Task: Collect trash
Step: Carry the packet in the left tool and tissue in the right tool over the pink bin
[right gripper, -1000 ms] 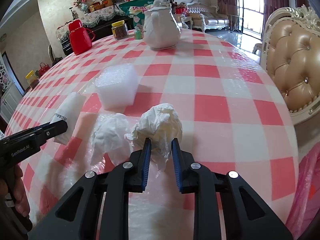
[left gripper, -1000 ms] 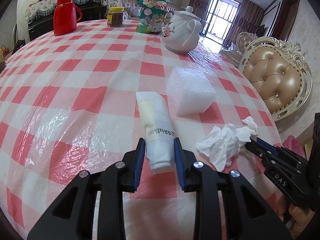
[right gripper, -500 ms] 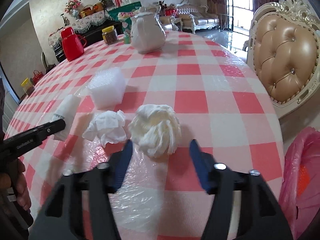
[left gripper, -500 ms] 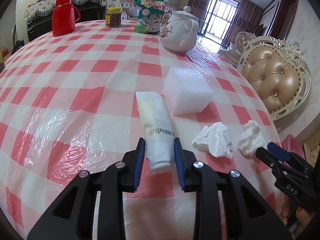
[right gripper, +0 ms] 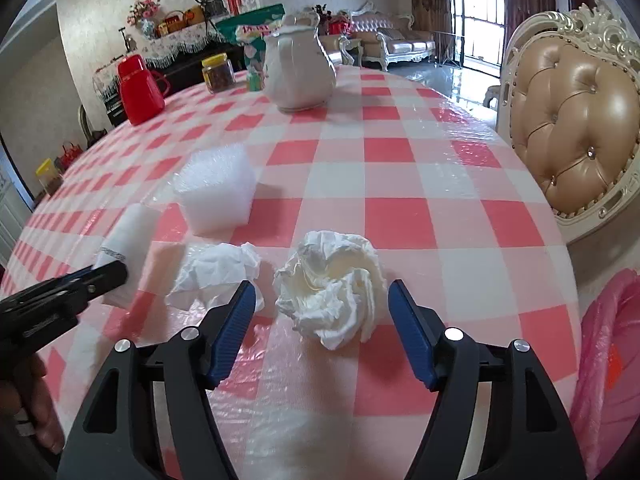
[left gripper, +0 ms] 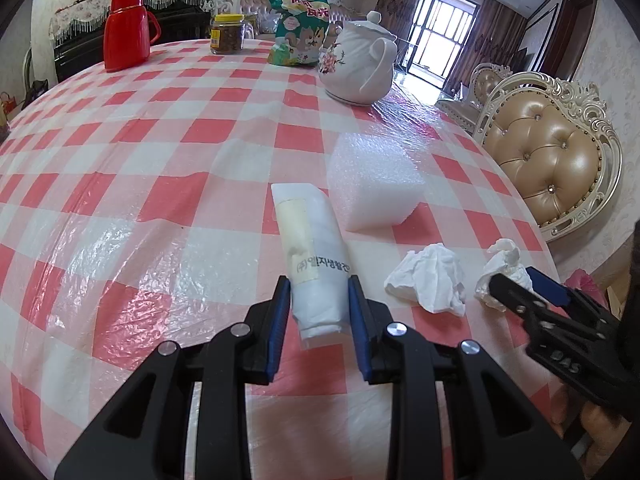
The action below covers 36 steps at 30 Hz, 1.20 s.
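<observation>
My left claw (left gripper: 316, 304) is clenched on the white packet (left gripper: 314, 256). My right claw (right gripper: 320, 320) is opening around the crumpled tissue (right gripper: 330, 284); another tissue (right gripper: 218, 274) lies just left. The foam block (right gripper: 216, 192) waits ahead. Nothing looks binned yet.

We are in the living and dining room of a home: a round table (left gripper: 160, 160) under a red-and-white checked plastic cloth carries a white teapot (left gripper: 360, 68), a red thermos (left gripper: 126, 28), a jar (left gripper: 227, 34) and a snack bag (left gripper: 300, 24) along its far edge. Beside its right edge we see an ornate tufted leather chair (left gripper: 552, 152). Beyond stand carved sofas (right gripper: 400, 40), a lace-draped sideboard (right gripper: 176, 46) with flowers and baskets, and curtained glass doors (left gripper: 444, 32).
</observation>
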Each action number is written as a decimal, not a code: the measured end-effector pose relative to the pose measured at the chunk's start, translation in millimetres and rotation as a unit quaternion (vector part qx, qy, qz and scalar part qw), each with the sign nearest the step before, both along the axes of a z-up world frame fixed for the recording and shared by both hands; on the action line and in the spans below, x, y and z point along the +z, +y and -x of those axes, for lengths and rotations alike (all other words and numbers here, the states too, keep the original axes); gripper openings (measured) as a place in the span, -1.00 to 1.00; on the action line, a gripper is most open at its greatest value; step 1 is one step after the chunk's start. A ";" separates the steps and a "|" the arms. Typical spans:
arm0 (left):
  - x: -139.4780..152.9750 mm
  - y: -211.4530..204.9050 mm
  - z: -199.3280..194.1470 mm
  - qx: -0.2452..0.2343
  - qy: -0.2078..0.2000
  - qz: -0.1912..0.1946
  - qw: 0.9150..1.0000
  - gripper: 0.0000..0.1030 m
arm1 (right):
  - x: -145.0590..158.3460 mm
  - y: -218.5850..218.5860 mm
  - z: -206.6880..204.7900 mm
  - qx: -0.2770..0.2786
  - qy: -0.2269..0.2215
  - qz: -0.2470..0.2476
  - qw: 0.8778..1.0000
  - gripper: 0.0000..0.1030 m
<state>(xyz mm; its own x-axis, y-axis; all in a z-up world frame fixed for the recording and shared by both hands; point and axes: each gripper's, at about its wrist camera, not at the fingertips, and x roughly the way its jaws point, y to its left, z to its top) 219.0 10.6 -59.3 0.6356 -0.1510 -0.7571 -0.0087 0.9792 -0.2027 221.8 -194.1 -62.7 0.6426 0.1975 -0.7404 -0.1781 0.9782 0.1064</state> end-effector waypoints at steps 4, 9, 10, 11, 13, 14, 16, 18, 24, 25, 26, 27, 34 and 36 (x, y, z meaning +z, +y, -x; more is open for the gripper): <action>-0.3 0.2 -0.3 0.001 -0.002 0.001 1.000 -0.45 | -9.6 0.7 -6.0 -0.003 0.009 0.012 1.000 0.16; 1.3 -0.7 0.1 0.000 -0.006 0.002 1.000 -0.45 | -7.6 -3.8 -2.3 0.001 0.009 0.011 1.000 -0.20; 2.1 -1.5 0.5 -0.001 -0.007 0.002 1.000 -0.45 | -6.4 -5.3 -0.6 0.002 0.007 0.010 1.000 -0.24; 3.1 -1.7 1.0 -0.002 -0.008 0.002 1.000 -0.45 | -5.4 -5.4 0.8 0.002 0.007 0.010 1.000 -0.25; 4.8 -3.0 2.1 -0.004 -0.011 0.002 1.000 -0.45 | -2.1 -8.2 5.2 0.001 0.004 0.007 1.000 -0.26; 6.2 -4.2 2.9 -0.005 -0.012 0.002 1.000 -0.45 | -0.5 -9.6 7.1 0.000 0.002 0.006 1.000 -0.26; 9.2 -7.3 4.4 -0.009 -0.017 0.001 1.000 -0.45 | 4.5 -13.3 13.1 0.000 -0.002 0.003 1.000 -0.26; 12.0 -11.0 6.3 -0.013 -0.020 0.000 1.000 -0.45 | 9.2 -16.9 18.7 -0.001 -0.007 0.002 1.000 -0.26; 22.8 -26.9 14.3 -0.030 -0.034 -0.005 0.999 -0.45 | 24.3 -34.2 37.9 -0.012 -0.021 -0.002 1.000 -0.27; 25.3 -31.0 16.2 -0.034 -0.037 -0.005 0.999 -0.45 | 26.7 -38.0 40.6 -0.016 -0.023 -0.002 1.000 -0.26; 27.0 -33.8 17.4 -0.037 -0.040 -0.006 0.998 -0.45 | 28.6 -41.1 42.6 -0.019 -0.026 -0.002 0.999 -0.26; 29.5 -37.6 19.3 -0.041 -0.043 -0.006 0.998 -0.45 | 34.1 -49.3 48.9 -0.025 -0.032 -0.001 0.999 -0.27; 47.2 -71.2 34.2 -0.076 -0.061 -0.004 0.995 -0.45 | 48.7 -84.0 72.4 -0.053 -0.048 -0.001 0.997 -0.27; 52.0 -83.5 38.5 -0.087 -0.065 -0.004 0.994 -0.45 | 52.1 -99.8 82.4 -0.065 -0.053 0.000 0.996 -0.26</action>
<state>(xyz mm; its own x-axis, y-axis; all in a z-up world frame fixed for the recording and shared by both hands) 180.5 -72.9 -7.3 0.6932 -0.2628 -0.6712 0.1877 0.9648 -0.1839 139.3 -293.9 -10.6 0.7372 0.1076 -0.6671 -0.0596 0.9937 0.0944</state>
